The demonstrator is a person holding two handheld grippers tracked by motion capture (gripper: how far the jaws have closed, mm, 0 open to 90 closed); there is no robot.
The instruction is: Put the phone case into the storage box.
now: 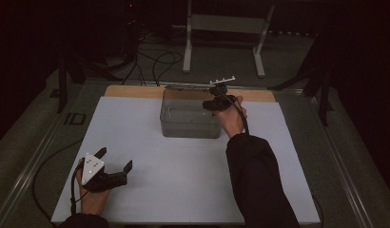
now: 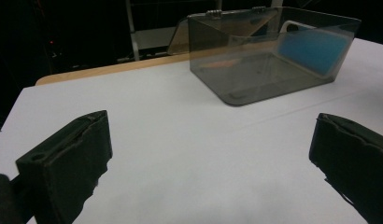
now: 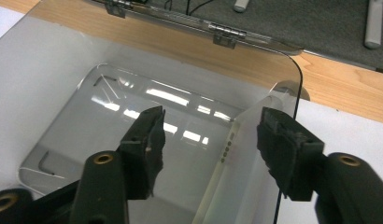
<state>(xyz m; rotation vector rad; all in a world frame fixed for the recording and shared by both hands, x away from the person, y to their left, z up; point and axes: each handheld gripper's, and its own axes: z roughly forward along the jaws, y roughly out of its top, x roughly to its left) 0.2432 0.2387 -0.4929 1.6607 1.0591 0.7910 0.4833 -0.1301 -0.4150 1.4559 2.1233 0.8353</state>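
Clear smoky plastic box (image 1: pixel 190 118) standing at the far middle of the white table (image 1: pixel 183 180), hinged lid (image 3: pixel 180 18) thrown back toward the wooden edge. Right gripper (image 3: pixel 208 135) poised over the box's right wall, jaws roughly half open, one inside and one outside that wall, pads not pressing on it, nothing held. Left gripper (image 1: pixel 114 164) resting near the front left corner of the table, well apart from the box, jaws spread wide and empty. Step judged as release at the box after opening or placing. Interior: appears empty in the right gripper view; a blue patch seen through the wall in the left gripper view, nature uncertain. Next move judged to call for lifting clear of the wall without dragging it.
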